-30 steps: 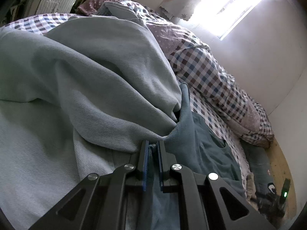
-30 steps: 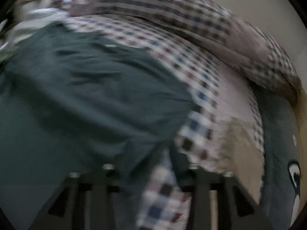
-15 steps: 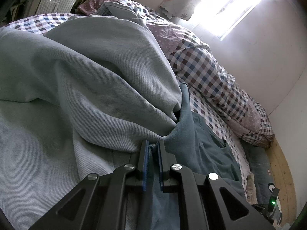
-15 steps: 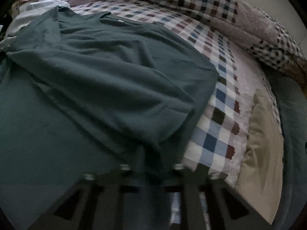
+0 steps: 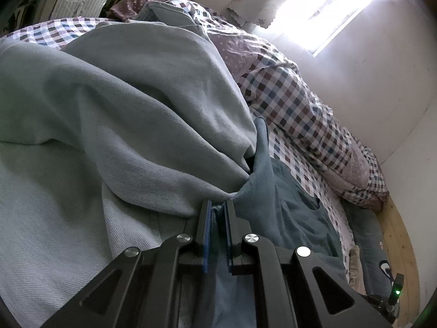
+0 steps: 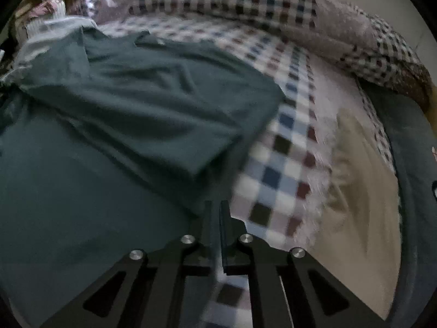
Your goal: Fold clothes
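Fabric of pale grey-green (image 5: 114, 114) fills the left wrist view only; the left gripper (image 5: 217, 207) pinches the teal garment (image 5: 275, 207) between nearly closed pads. The right wrist view shows this garment (image 6: 142, 114) spread on the checked bed (image 6: 284, 169). The right gripper (image 6: 215, 207), jaws narrow and opening, stands at its hem; whether cloth is between them I cannot tell. Bare sheet lies rightward.

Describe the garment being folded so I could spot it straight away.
Start at the bed with the checked sheet. The dark teal T-shirt lies flat across it, partly folded over itself. Unlike the pale grey-green cloth heaped beside it, it is much darker, with a neckline at its far end.
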`<state>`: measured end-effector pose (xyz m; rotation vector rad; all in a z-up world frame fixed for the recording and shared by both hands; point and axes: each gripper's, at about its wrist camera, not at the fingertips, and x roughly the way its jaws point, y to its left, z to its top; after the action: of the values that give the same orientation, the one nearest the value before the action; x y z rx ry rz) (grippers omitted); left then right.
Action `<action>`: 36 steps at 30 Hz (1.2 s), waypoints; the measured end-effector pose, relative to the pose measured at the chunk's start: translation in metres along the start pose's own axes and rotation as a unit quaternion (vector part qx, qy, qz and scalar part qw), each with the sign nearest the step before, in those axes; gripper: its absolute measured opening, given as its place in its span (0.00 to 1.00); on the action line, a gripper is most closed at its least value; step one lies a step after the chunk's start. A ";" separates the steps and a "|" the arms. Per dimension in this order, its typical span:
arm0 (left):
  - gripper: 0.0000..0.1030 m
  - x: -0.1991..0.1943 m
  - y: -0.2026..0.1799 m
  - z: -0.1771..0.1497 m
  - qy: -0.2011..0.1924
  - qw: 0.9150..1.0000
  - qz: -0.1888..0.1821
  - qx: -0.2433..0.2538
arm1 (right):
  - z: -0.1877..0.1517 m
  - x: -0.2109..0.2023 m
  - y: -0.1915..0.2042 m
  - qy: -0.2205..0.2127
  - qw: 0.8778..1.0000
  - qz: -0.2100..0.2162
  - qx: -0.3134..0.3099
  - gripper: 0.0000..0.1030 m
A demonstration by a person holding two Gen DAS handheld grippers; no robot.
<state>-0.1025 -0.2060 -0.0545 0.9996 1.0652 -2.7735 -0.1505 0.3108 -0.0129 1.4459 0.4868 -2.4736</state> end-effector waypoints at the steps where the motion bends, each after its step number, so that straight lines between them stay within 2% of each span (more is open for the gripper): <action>1: 0.08 0.000 0.000 0.000 0.000 1.000 0.000 -0.001 | 0.004 0.003 0.004 -0.001 1.000 0.006 0.000 0.24; 3: 0.08 0.000 0.000 0.000 0.001 1.000 0.000 -0.002 | 0.012 0.015 0.011 0.004 1.000 0.011 -0.001 0.38; 7: 0.08 -0.001 0.000 0.000 0.001 1.000 0.001 -0.002 | 0.021 0.028 0.019 0.000 1.000 0.018 0.006 0.38; 8: 0.08 -0.001 -0.001 0.001 0.001 1.000 0.001 -0.002 | 0.023 0.030 0.018 -0.003 1.000 0.017 0.008 0.36; 9: 0.08 -0.001 -0.001 0.001 0.002 1.000 0.001 -0.002 | 0.025 0.032 0.017 -0.004 1.000 0.010 0.008 0.31; 10: 0.08 -0.001 -0.001 0.000 0.001 1.000 0.001 -0.004 | 0.025 0.034 0.016 -0.005 1.000 0.002 0.009 0.05; 11: 0.08 -0.002 0.000 0.000 0.001 1.000 0.000 -0.005 | 0.026 0.035 0.016 -0.006 1.000 -0.002 0.010 0.03; 18: 0.07 0.000 0.000 0.002 0.007 1.000 -0.012 -0.013 | 0.012 0.012 0.021 -0.001 1.000 -0.014 -0.023 0.02; 21: 0.07 0.002 -0.001 0.001 0.013 1.000 -0.010 -0.012 | 0.000 0.023 0.017 0.029 0.999 -0.019 -0.029 0.02; 24: 0.07 0.001 0.000 0.001 0.013 1.000 -0.010 -0.013 | -0.006 0.037 0.020 0.074 0.996 -0.017 -0.039 0.04; 27: 0.07 0.001 0.001 0.002 0.015 1.000 -0.012 -0.017 | -0.003 0.027 0.022 0.081 0.995 -0.025 -0.050 0.07; 29: 0.07 0.002 0.002 0.002 0.015 1.000 -0.012 -0.017 | 0.006 0.007 0.022 0.066 0.996 -0.028 -0.053 0.18; 31: 0.07 0.002 0.001 0.001 0.015 1.000 -0.011 -0.016 | 0.023 -0.015 0.024 0.035 0.998 -0.017 -0.051 0.34; 33: 0.07 0.002 0.000 0.000 0.014 1.000 -0.009 -0.015 | 0.049 -0.033 0.033 -0.008 0.999 0.014 -0.049 0.38; 36: 0.07 0.002 0.001 0.000 0.013 1.000 -0.008 -0.015 | 0.099 -0.032 0.065 -0.043 0.994 0.084 -0.064 0.39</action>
<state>-0.1038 -0.2058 -0.0561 1.0300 1.1189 -2.7562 -0.1905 0.2129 0.0493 1.2716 0.4755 -2.3170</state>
